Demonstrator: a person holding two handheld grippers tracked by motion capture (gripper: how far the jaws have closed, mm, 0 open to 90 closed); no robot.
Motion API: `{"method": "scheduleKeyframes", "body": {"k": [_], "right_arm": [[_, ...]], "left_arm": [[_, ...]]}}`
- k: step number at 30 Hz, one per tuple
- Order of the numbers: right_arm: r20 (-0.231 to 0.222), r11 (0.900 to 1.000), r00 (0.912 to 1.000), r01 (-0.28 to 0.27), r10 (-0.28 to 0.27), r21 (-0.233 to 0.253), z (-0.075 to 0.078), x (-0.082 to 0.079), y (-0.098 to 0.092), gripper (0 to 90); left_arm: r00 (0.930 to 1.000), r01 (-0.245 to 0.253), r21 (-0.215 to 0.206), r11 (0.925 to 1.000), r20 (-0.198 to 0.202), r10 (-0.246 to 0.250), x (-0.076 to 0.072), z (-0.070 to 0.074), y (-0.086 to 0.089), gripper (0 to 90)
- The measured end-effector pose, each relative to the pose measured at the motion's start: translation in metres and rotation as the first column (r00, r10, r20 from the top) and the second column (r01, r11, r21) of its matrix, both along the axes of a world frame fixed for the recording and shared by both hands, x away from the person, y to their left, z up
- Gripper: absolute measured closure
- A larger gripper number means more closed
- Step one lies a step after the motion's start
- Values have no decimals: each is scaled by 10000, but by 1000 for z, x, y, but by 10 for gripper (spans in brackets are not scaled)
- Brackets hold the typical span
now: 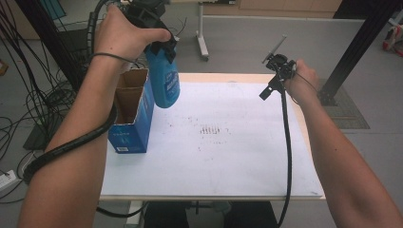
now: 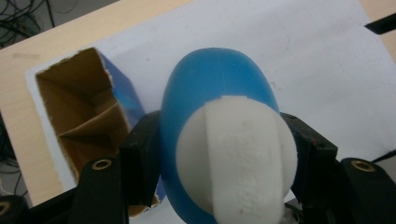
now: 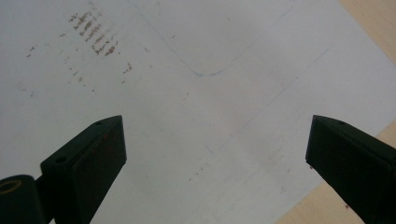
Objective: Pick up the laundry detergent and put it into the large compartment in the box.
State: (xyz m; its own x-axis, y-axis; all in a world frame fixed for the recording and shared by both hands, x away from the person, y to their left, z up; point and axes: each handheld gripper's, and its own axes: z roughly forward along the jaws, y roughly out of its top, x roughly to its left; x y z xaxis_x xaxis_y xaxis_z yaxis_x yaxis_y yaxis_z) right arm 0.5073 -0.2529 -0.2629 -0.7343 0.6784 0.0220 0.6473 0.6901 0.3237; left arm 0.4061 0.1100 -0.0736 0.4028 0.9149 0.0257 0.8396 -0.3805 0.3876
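A blue bottle with a white cap hangs upright in the air, neck up. My left gripper is shut on it just under the cap, and from above its jaws press both sides of the bottle. Just left of the bottle, a blue cardboard box stands with its top open, and the box has brown dividers inside. My right gripper hovers over the table's far right part. Its jaws stand wide open with nothing between them, above the white sheet.
A white sheet covers most of the wooden table, with small brown stains near its middle. Black cables lie on the floor at the left. A wheeled stand leg is behind the table and a black post at far right.
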Motion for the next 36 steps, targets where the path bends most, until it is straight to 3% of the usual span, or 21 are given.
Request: {"method": "scheduleKeyframes", "body": {"k": [6,10,16,18,19,21,30,36], "right_arm": [[33,10000,10000,-48,48,-13,1,0,0,47],[-9,10000,10000,-9,9,-21,0,0,-1,47],[-20,10000,10000,15,-14,37,-1,0,-3,47],[-14,10000,10000,-15,15,29,-1,0,-2,47],[-14,10000,10000,-15,15,29,-1,0,-2,47],[-29,10000,10000,-42,42,28,-1,0,-1,47],[-25,10000,10000,-41,41,-23,-2,2,-1,47],[-43,10000,10000,-21,21,-15,-2,2,-1,47]], "left_arm": [[9968,-798,-178,9966,43,799,5,-3,28,378],[9923,-1236,-52,9923,25,1237,7,-6,45,378],[9810,-1938,115,9810,113,1937,10,-11,67,379],[9710,-2386,86,9711,138,2385,13,-15,78,379],[9710,-2386,86,9711,138,2385,13,-15,78,379],[9632,-2686,126,9632,77,2685,15,-18,87,379],[9492,-3146,416,9483,45,3147,19,-22,107,379],[9493,-3140,328,9489,-81,3144,19,-25,111,378]]}}
